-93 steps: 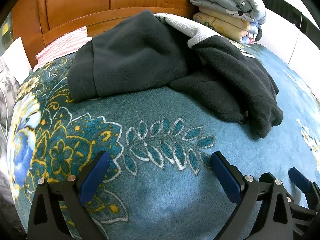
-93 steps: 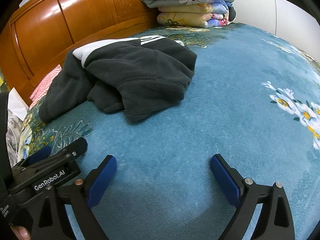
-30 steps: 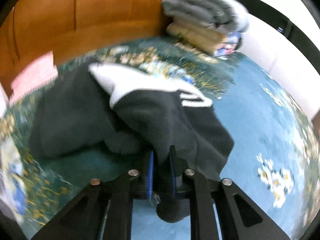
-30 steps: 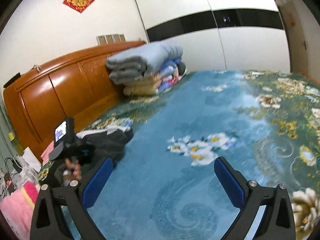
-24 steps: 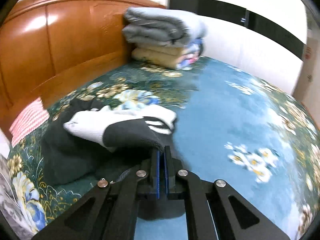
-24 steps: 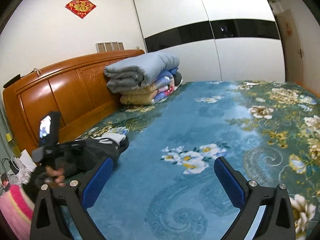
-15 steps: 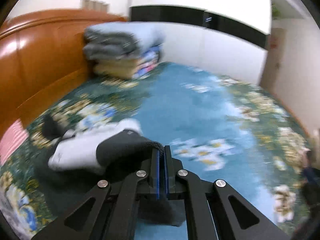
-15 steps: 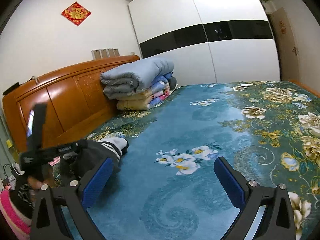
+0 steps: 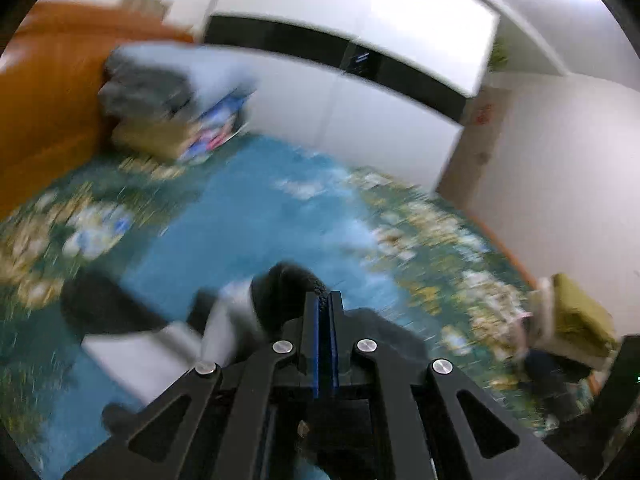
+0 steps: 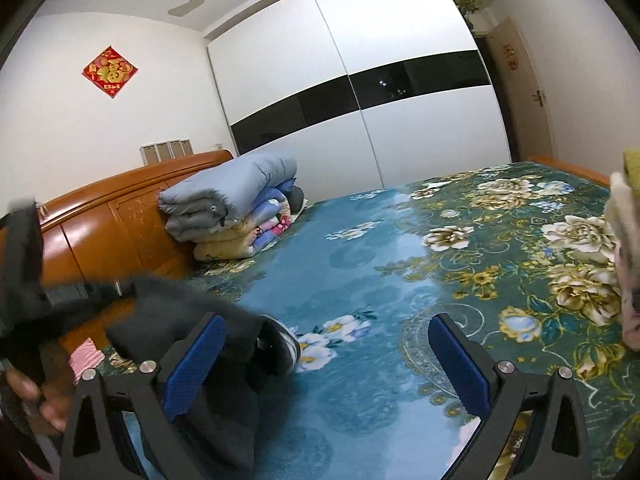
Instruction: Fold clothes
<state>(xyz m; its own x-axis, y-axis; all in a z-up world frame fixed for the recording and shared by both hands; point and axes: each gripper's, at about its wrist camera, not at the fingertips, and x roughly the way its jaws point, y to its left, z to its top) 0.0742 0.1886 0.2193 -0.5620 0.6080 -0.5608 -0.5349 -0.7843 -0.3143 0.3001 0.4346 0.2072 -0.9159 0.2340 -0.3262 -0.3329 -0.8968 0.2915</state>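
A dark grey fleece jacket [image 9: 280, 292] with a white panel [image 9: 160, 352] hangs lifted above the teal floral bed cover [image 9: 248, 232]. My left gripper [image 9: 324, 300] is shut on a fold of it. The left wrist view is blurred by motion. In the right wrist view the same jacket [image 10: 192, 320] hangs at the lower left, partly behind my left blue pad. My right gripper [image 10: 328, 360] is open with nothing between its fingers, held above the bed cover [image 10: 360, 264]. A hand [image 10: 36, 396] holds the left gripper's body at the far left.
Folded quilts [image 10: 236, 204] are stacked against the wooden headboard [image 10: 108, 216]. A white and black wardrobe [image 10: 360, 92] stands behind the bed. A pink cloth [image 10: 86, 356] lies near the headboard. Pale and olive fabric [image 10: 624, 248] shows at the right edge.
My left gripper, still shut on the jacket, has lifted it higher and swung toward the room's far side. The jacket has come closer to my right gripper, which stays open.
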